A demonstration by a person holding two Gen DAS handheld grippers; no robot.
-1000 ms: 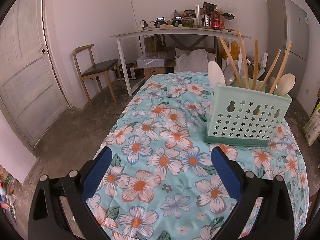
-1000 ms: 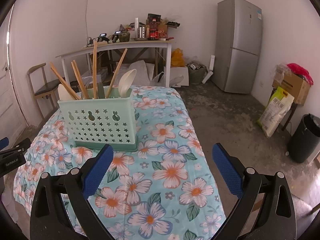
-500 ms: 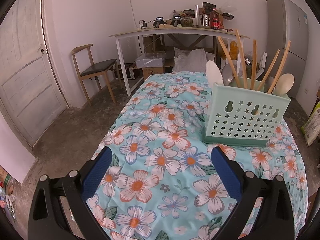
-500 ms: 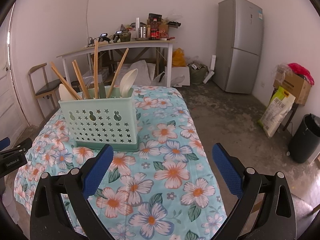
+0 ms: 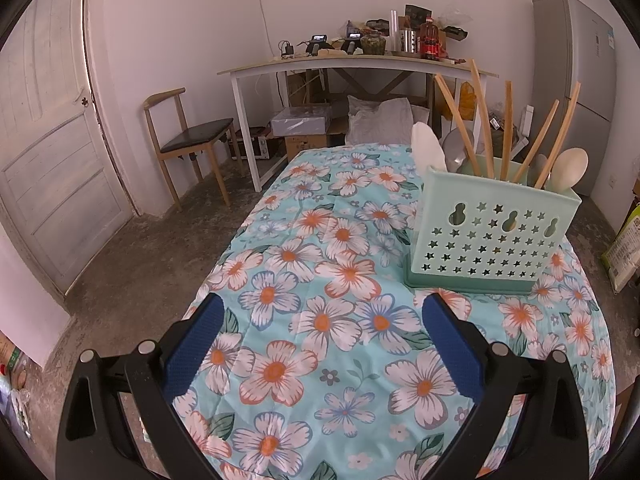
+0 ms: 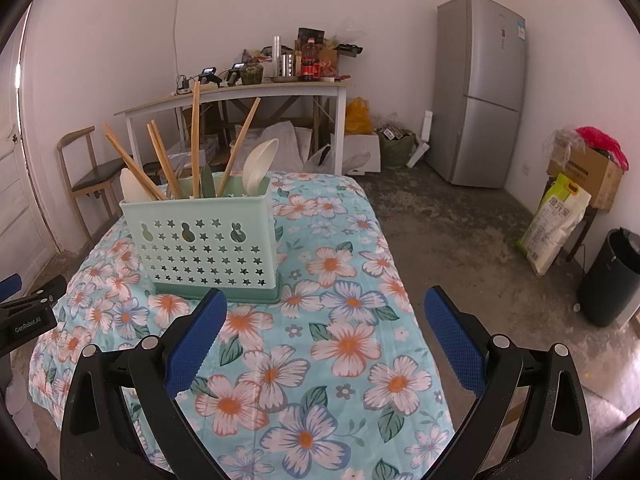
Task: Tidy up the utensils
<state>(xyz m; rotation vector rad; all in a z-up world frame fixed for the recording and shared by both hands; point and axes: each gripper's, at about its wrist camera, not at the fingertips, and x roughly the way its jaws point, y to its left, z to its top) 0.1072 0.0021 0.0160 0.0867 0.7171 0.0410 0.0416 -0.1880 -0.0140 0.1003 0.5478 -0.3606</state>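
A mint-green utensil holder point(image 5: 492, 236) with star cut-outs stands upright on the floral tablecloth point(image 5: 320, 320). It holds several wooden chopsticks point(image 5: 484, 116), white spoons point(image 5: 568, 168) and a metal spoon. It also shows in the right wrist view point(image 6: 204, 240). My left gripper point(image 5: 320, 344) is open and empty above the cloth, left of and in front of the holder. My right gripper point(image 6: 324, 340) is open and empty, in front of and right of the holder. The left gripper's side point(image 6: 28, 316) shows at the left edge of the right wrist view.
A white side table point(image 5: 360, 68) loaded with bottles and clutter stands at the back wall. A wooden chair point(image 5: 188, 140) and a door point(image 5: 44, 140) are at the left. A grey fridge point(image 6: 480, 88), a sack point(image 6: 556, 220), a box and a black bin point(image 6: 612, 276) are at the right.
Both grippers have drawn back slightly, so the holder looks a little farther off. Both jaws stay open and empty.
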